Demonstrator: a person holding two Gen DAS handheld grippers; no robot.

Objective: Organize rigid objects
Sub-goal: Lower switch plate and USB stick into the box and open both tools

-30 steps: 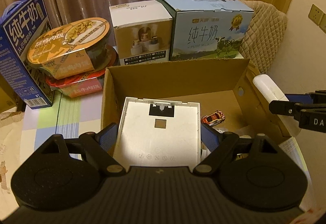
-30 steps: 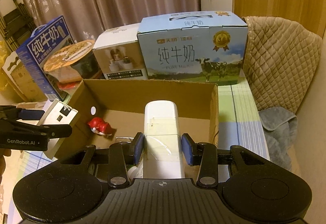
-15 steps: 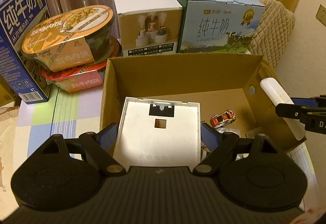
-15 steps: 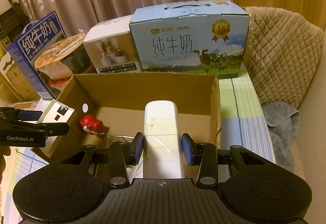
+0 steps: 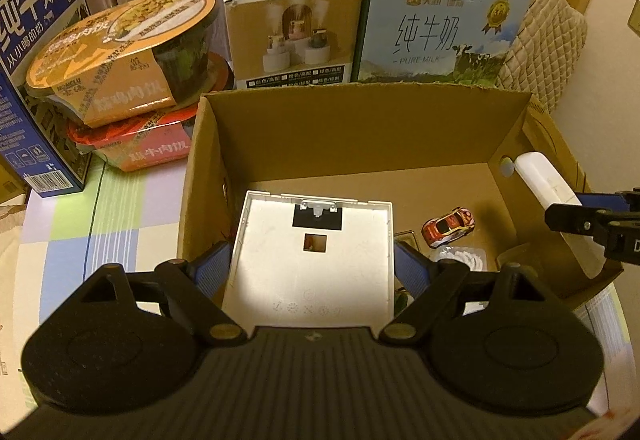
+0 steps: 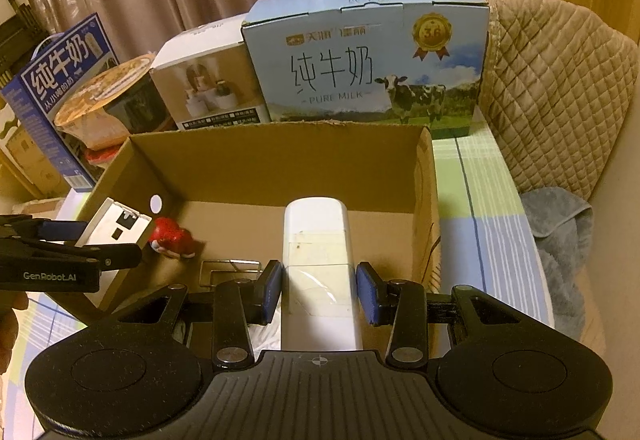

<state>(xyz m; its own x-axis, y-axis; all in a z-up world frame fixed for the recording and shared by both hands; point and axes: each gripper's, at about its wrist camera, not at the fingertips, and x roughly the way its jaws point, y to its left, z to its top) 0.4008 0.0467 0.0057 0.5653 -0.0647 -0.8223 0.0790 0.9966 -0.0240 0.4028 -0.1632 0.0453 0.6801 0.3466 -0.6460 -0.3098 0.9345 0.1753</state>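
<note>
An open cardboard box [image 5: 360, 131] [image 6: 280, 159] stands on the table in front of both grippers. My left gripper [image 5: 314, 266] is shut on a flat white square plate [image 5: 316, 256] with a black patch and a small square hole, held over the box's left half. My right gripper [image 6: 319, 290] is shut on a white oblong block [image 6: 318, 260], held over the box's right side; that block [image 5: 546, 181] shows at the right of the left wrist view. On the box floor lie a red toy car [image 5: 448, 226] [image 6: 174, 238] and a clear plastic piece [image 6: 230, 272].
Behind the box stand a light blue milk carton [image 5: 436, 27] [image 6: 368, 63], a white product box [image 5: 290, 27], two stacked meal bowls [image 5: 124, 51] and a dark blue milk carton [image 5: 36, 51]. A quilted cushion [image 6: 556, 87] and grey cloth [image 6: 560, 240] lie at the right on the checked tablecloth [image 5: 80, 224].
Both grippers have sunk closer to the cardboard box with their objects still held; the box looms larger and the toy car sits nearer in view.
</note>
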